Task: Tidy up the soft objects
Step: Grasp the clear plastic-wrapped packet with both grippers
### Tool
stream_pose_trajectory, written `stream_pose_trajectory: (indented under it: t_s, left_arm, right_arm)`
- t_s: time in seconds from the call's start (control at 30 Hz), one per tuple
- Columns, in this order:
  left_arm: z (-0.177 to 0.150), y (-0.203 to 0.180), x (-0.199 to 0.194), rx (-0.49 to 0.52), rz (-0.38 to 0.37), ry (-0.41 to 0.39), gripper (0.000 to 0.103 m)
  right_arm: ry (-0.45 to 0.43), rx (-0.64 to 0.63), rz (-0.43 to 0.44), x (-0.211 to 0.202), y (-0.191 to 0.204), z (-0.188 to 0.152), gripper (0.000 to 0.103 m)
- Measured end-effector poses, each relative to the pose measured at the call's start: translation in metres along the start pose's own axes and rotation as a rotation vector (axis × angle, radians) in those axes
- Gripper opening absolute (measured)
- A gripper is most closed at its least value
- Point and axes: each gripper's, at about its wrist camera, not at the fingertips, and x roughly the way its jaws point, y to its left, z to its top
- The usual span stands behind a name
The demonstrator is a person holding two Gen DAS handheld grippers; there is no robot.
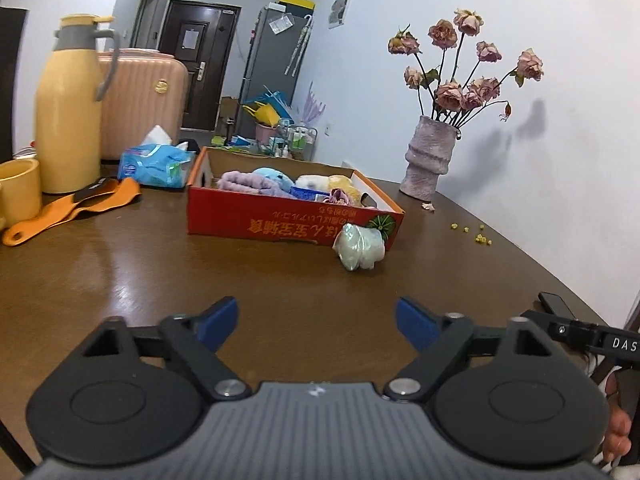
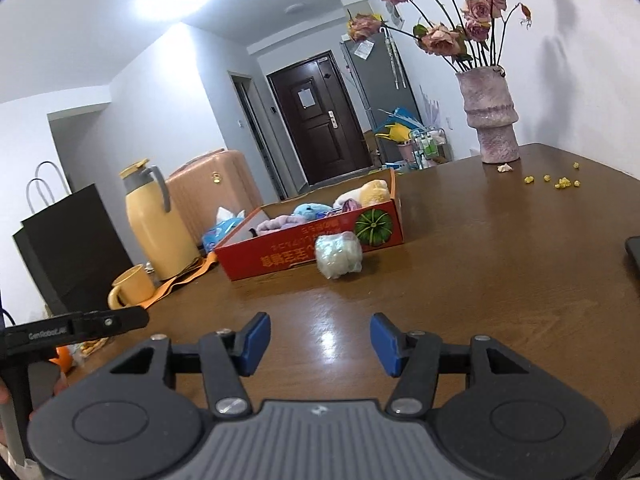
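Tongs [image 1: 316, 322] [image 2: 319, 344] both released; only right view shows, perhaps, a black bag [image 2: 68, 248].

Red cardboard box [image 1: 256, 216] lettering: upside down to you and too small to read.
Soft toys in the box: the near wall hides their lower halves; you see only tops of the lilac plush [image 1: 240, 182] and the light blue plush [image 2: 310, 211].
Black flat device [image 2: 633, 258] at 3 o'clock in your right wrist view: cut by the frame edge.
Black paper bag [image 2: 68, 248] at 9 o'clock: base hidden behind the table.
Pale iridescent soft bundle [image 1: 359, 249]: its shape is unclear.
Yellow crumbs [image 1: 482, 240]: too small to identify.
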Motion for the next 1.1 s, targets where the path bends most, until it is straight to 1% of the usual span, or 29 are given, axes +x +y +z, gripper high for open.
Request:
stream_pose_trajectory:
  t_s: [0.1,0.13,0.17,0.23,0.27,0.3,0.37,0.47,0.5,0.53,0.57,0.6,0.63,0.67,0.7,0.8,0.87,0.93,1.0,1.1]
  left_arm:
    - [0.018,0.005,0.043,-0.033,-0.019,0.025,0.07]
    - [0.023,0.006,0.055,-0.04,-0.038,0.03,0.07]
    - [0.031,0.006,0.073,-0.045,-0.075,0.035,0.068]
    - [0.041,0.007,0.105,-0.058,-0.116,0.061,0.067]
    - [0.047,0.008,0.127,-0.064,-0.138,0.077,0.065]
    - [0.05,0.009,0.145,-0.071,-0.146,0.088,0.063]
    - [0.054,0.013,0.179,-0.098,-0.147,0.111,0.063]
    - [0.052,0.018,0.219,-0.125,-0.193,0.165,0.063]
    - [0.051,0.019,0.228,-0.131,-0.2,0.179,0.061]
    - [0.05,0.021,0.237,-0.139,-0.22,0.191,0.058]
    - [0.05,0.024,0.242,-0.148,-0.241,0.199,0.05]
    - [0.049,0.026,0.248,-0.159,-0.27,0.208,0.042]
    - [0.048,0.027,0.253,-0.165,-0.293,0.216,0.039]
    - [0.047,0.028,0.257,-0.165,-0.312,0.219,0.031]
    - [0.046,0.027,0.259,-0.158,-0.33,0.221,0.023]
    - [0.044,0.025,0.258,-0.137,-0.356,0.208,0.016]
    - [0.045,0.021,0.254,-0.126,-0.349,0.206,0.013]
    - [0.047,0.016,0.241,-0.113,-0.342,0.204,0.013]
    - [0.045,0.011,0.214,-0.101,-0.353,0.173,0.013]
    - [0.031,0.002,0.171,-0.097,-0.365,0.154,0.013]
  right_arm:
    - [0.022,0.015,-0.003,0.035,-0.009,0.015,0.055]
    - [0.029,0.023,-0.005,0.05,-0.012,0.022,0.055]
    - [0.034,0.033,-0.003,0.066,-0.015,0.029,0.054]
    - [0.046,0.059,0.005,0.096,-0.022,0.042,0.053]
    - [0.049,0.075,0.014,0.111,-0.025,0.049,0.049]
    - [0.052,0.092,0.022,0.126,-0.029,0.055,0.047]
    - [0.053,0.127,0.033,0.158,-0.036,0.068,0.047]
    - [0.065,0.172,0.034,0.197,-0.044,0.078,0.046]
    - [0.079,0.189,0.041,0.211,-0.047,0.08,0.046]
    - [0.094,0.206,0.045,0.221,-0.05,0.08,0.043]
    - [0.105,0.219,0.051,0.229,-0.052,0.08,0.036]
    - [0.118,0.227,0.056,0.235,-0.055,0.077,0.032]
    - [0.133,0.237,0.058,0.242,-0.057,0.075,0.022]
    - [0.139,0.245,0.059,0.247,-0.059,0.072,0.019]
    - [0.145,0.257,0.067,0.25,-0.061,0.07,0.017]
    - [0.145,0.274,0.084,0.253,-0.064,0.068,0.013]
    - [0.143,0.278,0.083,0.252,-0.064,0.067,0.009]
    - [0.143,0.259,0.085,0.243,-0.059,0.068,0.008]
    - [0.12,0.219,0.098,0.222,-0.048,0.067,0.007]
    - [0.098,0.208,0.126,0.182,-0.035,0.059,0.007]
